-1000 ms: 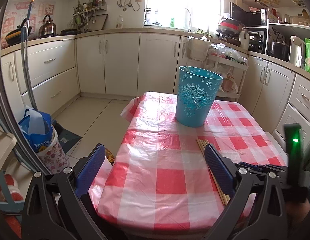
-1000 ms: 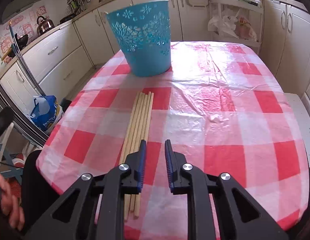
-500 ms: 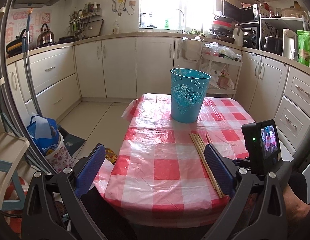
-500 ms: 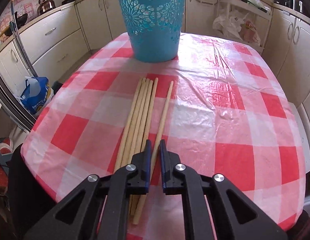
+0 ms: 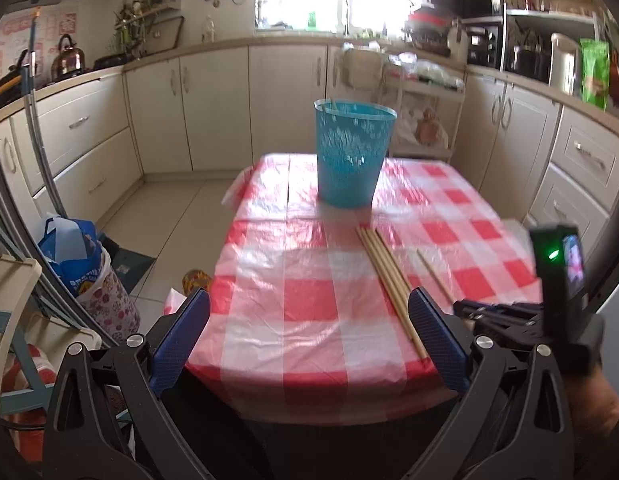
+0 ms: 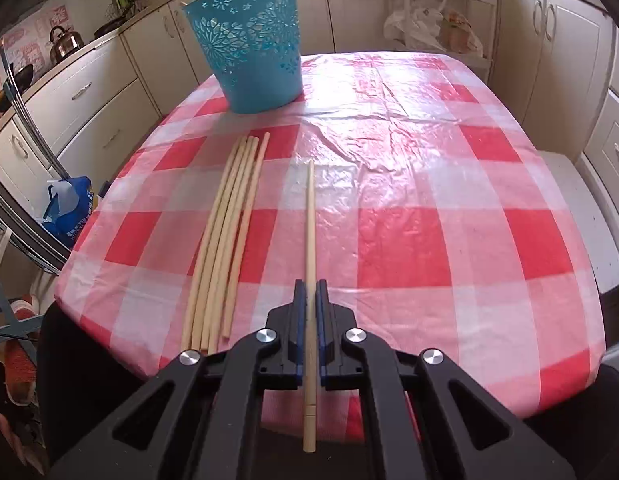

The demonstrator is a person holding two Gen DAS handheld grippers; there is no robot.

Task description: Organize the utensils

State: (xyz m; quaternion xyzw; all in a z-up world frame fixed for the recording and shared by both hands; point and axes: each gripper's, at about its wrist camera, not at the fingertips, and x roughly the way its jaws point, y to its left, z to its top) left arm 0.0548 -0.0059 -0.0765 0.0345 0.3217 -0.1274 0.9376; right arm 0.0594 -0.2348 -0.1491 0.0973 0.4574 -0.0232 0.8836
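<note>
**Clerk:** Right wrist view, item one: right gripper [image 6: 309,292], jaws drawn narrow and clamped on a single chopstick [image 6: 310,216]. Grip sits toward the near end; the far end points over the checked tablecloth [image 6: 449,240] toward the bucket. Whether that far tip rests on the cloth or hangs just above it, I cannot tell.

**Checker:** Item two?

**Clerk:** Loose chopsticks [image 6: 225,236], a bundle of about five, lying side by side on the cloth to the left of the held one, apart from it.

**Checker:** Receptacle?

**Clerk:** Blue bucket [image 6: 249,44], upright, perforated flower pattern, at the far end of the table, beyond the bundle's tips. The left wrist view shows a thin stick leaning inside its rim [image 5: 331,105]; blurred, likely one utensil already deposited.

**Checker:** Left side?

**Clerk:** Left gripper [image 5: 309,332], jaws wide apart, holding nothing, poised at the near table edge with the bundle's near ends just inside its right pad.

**Checker:** Progress?

**Clerk:** Early, by my judgement. Possibly one stored, one in hand, the bundle untouched. Remaining: carry the held stick to the bucket, then the rest.
</note>
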